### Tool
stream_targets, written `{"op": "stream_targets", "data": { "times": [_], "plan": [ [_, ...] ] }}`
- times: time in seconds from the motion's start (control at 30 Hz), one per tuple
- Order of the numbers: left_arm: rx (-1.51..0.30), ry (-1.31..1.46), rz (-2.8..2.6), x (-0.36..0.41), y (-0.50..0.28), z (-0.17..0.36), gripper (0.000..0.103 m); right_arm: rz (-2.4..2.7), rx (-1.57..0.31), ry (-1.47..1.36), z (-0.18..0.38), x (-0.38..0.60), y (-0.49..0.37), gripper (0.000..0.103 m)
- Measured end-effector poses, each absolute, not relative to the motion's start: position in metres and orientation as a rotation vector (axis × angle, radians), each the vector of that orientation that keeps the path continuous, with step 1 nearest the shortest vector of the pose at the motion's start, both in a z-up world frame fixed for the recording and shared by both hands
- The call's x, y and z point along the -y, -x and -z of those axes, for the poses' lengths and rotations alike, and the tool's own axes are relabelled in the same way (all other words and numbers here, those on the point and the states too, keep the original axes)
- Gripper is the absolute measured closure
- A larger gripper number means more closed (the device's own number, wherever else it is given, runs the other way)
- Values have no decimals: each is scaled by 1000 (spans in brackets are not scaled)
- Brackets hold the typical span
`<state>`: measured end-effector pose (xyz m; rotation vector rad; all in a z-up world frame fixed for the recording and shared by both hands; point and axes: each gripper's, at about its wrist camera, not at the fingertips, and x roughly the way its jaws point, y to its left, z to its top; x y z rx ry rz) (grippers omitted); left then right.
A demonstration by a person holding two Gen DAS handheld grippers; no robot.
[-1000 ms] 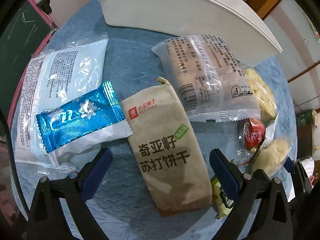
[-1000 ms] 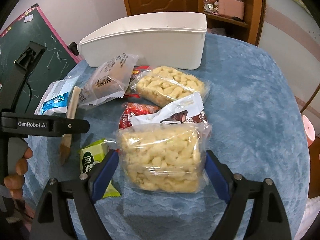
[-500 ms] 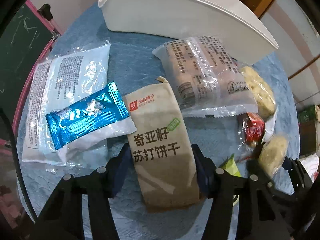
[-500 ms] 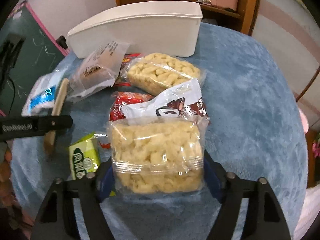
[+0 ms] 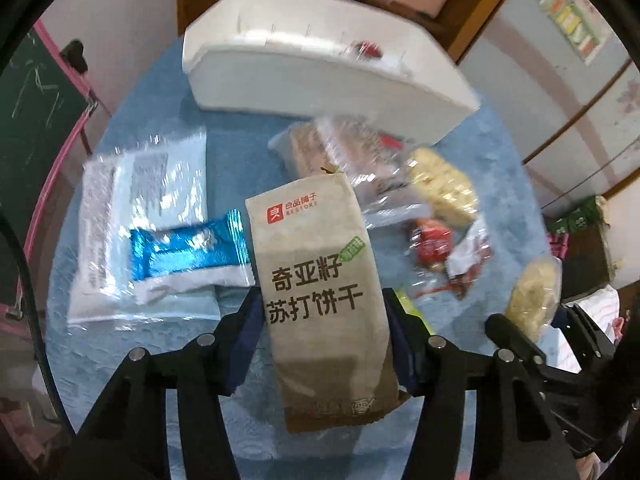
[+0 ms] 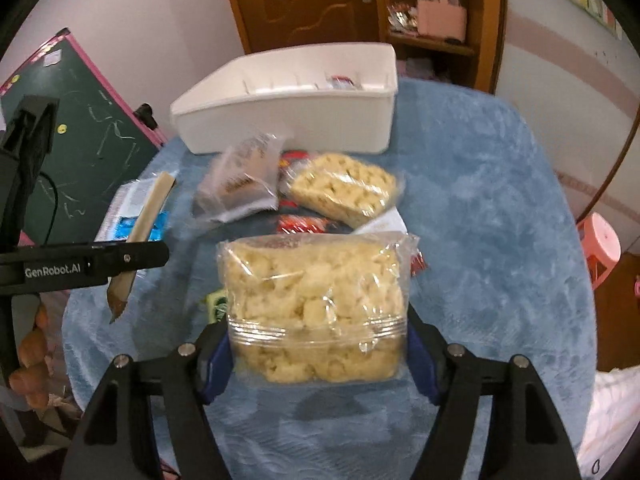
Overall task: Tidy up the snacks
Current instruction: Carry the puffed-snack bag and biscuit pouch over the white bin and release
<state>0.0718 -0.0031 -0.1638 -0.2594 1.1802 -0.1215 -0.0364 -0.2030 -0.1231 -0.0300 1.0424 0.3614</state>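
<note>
Left wrist: left gripper [image 5: 324,344] now pinches brown paper cracker pack [image 5: 320,280], lifted; right gripper [image 6: 320,354] likewise clamps clear puffed-snack bag [image 6: 316,312]. White plastic bin [image 6: 288,116] ahead is next.

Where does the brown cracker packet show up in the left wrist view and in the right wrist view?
Left wrist: the brown cracker packet fills the lower middle, clamped between the left gripper fingers.
Right wrist: the same packet is at middle left, seen edge-on as a thin tan strip, held in the left gripper.
Shared landmark: the white bin at the far end of the blue tabletop.
</note>
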Motion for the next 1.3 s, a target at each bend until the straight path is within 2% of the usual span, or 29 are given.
{"op": "stream_targets", "data": {
  "times": [0.33, 0.63, 0.73, 0.8, 0.93, 0.97, 1.03, 1.07, 1.23, 1.3],
  "plan": [
    [-972, 126, 180, -16, -90, 50, 47, -422, -901, 91, 41, 178, 10, 30],
    [-753, -17, 136, -19, -160, -48, 47, -375, -749, 126, -54, 158, -85, 30],
    [-720, -30, 112, -18, -194, -60, 48, -343, -745, 101, -65, 152, -122, 30],
    [-718, -22, 110, -20, -219, -63, 57, -323, -759, 83, -66, 147, -149, 30],
    [-743, 0, 102, -26, -264, -54, 57, -289, -813, 88, -46, 134, -191, 28],
    [-753, 6, 104, -26, -276, -49, 55, -281, -838, 94, -36, 129, -201, 27],
    [-790, 28, 112, -29, -296, -34, 29, -264, -887, 111, -17, 120, -217, 27],
    [-805, 36, 109, -29, -303, -26, 12, -255, -916, 115, -6, 117, -225, 26],
    [-868, 72, 84, -39, -316, 6, 10, -264, -1033, 71, 32, 113, -243, 22],
    [-876, 77, 77, -43, -315, 13, 10, -253, -1027, 76, 35, 115, -242, 16]
  ]
}}
